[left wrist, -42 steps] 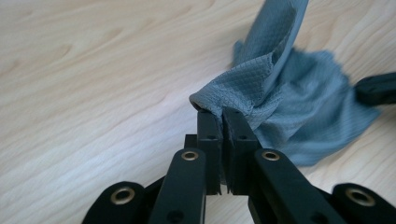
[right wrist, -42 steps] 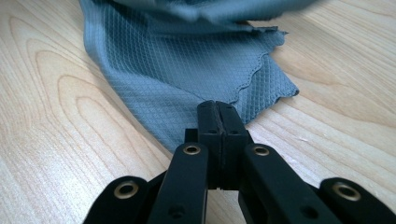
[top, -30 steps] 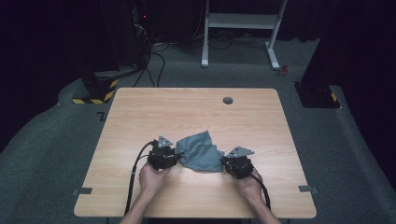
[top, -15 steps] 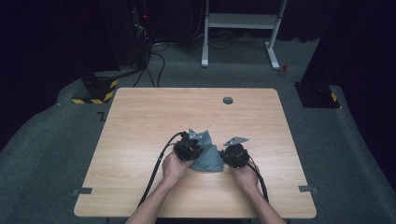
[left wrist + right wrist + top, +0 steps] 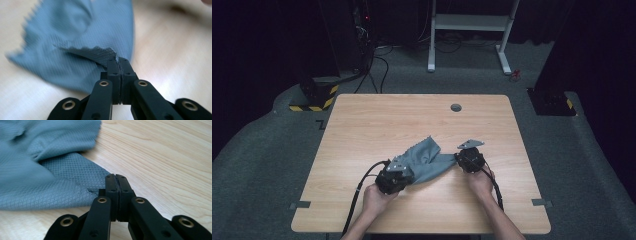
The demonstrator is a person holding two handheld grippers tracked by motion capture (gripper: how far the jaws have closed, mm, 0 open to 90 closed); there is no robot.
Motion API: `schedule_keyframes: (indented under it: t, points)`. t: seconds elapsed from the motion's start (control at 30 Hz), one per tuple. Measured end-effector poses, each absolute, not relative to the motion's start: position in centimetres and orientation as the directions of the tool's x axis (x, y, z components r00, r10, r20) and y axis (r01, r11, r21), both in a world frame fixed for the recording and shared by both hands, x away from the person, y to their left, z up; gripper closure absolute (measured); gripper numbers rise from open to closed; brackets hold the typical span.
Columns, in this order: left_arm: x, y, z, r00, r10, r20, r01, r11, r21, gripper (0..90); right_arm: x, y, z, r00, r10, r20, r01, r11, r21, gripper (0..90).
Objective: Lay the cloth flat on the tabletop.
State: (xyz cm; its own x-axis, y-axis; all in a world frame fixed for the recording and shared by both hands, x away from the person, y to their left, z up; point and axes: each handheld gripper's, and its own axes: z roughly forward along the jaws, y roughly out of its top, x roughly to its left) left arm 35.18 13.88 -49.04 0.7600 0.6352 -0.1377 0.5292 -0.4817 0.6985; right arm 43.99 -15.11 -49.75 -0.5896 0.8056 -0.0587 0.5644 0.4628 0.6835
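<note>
Grey-blue cloth [image 5: 424, 161], soft and light: pinched at 8 o'clock by left gripper [image 5: 119, 60], at 3 o'clock by right gripper [image 5: 115, 178].

1. I see a light wooden table [image 5: 362, 125] standing on grey carpet.
2. A small round grommet hole [image 5: 456, 107] sits near its far edge.
3. A crumpled grey-blue cloth [image 5: 424, 160] lies on the near half of the tabletop.
</note>
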Motion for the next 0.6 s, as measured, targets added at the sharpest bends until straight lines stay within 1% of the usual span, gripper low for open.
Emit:
schedule_keyframes:
  t: [0.07, 0.1, 0.17, 0.2, 0.27, 0.33, 0.43, 0.53, 0.6]
  points:
    - [34.4, 13.9, -49.8, 0.763, 0.622, -0.178, 0.553, -0.485, 0.678, 87.6, 44.2, -15.2, -50.0, -0.587, 0.808, -0.051, 0.575, 0.461, 0.675, 89.1]
    - [34.1, 13.8, -50.0, 0.764, 0.618, -0.186, 0.558, -0.488, 0.671, 83.9, 44.2, -15.1, -50.1, -0.587, 0.808, -0.058, 0.579, 0.468, 0.667, 88.2]
    - [33.7, 13.8, -49.9, 0.763, 0.62, -0.185, 0.554, -0.479, 0.681, 72.8, 44.1, -15.0, -50.2, -0.586, 0.809, -0.056, 0.582, 0.468, 0.665, 80.7]
    - [33.7, 14.0, -49.6, 0.754, 0.632, -0.18, 0.55, -0.457, 0.699, 67.9, 43.9, -15.1, -50.1, -0.586, 0.809, -0.048, 0.577, 0.458, 0.676, 79.1]
    - [34.0, 14.4, -48.9, 0.739, 0.652, -0.17, 0.538, -0.418, 0.732, 62.3, 43.2, -15.0, -49.6, -0.594, 0.804, -0.041, 0.558, 0.448, 0.699, 77.5]
    - [34.7, 14.9, -48.1, 0.703, 0.696, -0.15, 0.54, -0.385, 0.748, 59.9, 42.3, -14.5, -49.3, -0.625, 0.78, -0.035, 0.532, 0.458, 0.712, 76.0]
    - [36.0, 14.7, -47.9, 0.671, 0.732, -0.12, 0.554, -0.387, 0.738, 57.8, 41.5, -13.3, -49.3, -0.68, 0.732, -0.042, 0.5, 0.504, 0.704, 71.8]
    - [37.3, 14.1, -48.5, 0.647, 0.755, -0.105, 0.583, -0.401, 0.707, 58.0, 41.5, -12.1, -49.8, -0.71, 0.705, -0.011, 0.502, 0.516, 0.694, 65.8]
    - [37.7, 13.5, -49.2, 0.646, 0.755, -0.112, 0.596, -0.409, 0.691, 60.0, 41.6, -11.4, -50.2, -0.72, 0.694, 0.004, 0.504, 0.52, 0.689, 61.2]
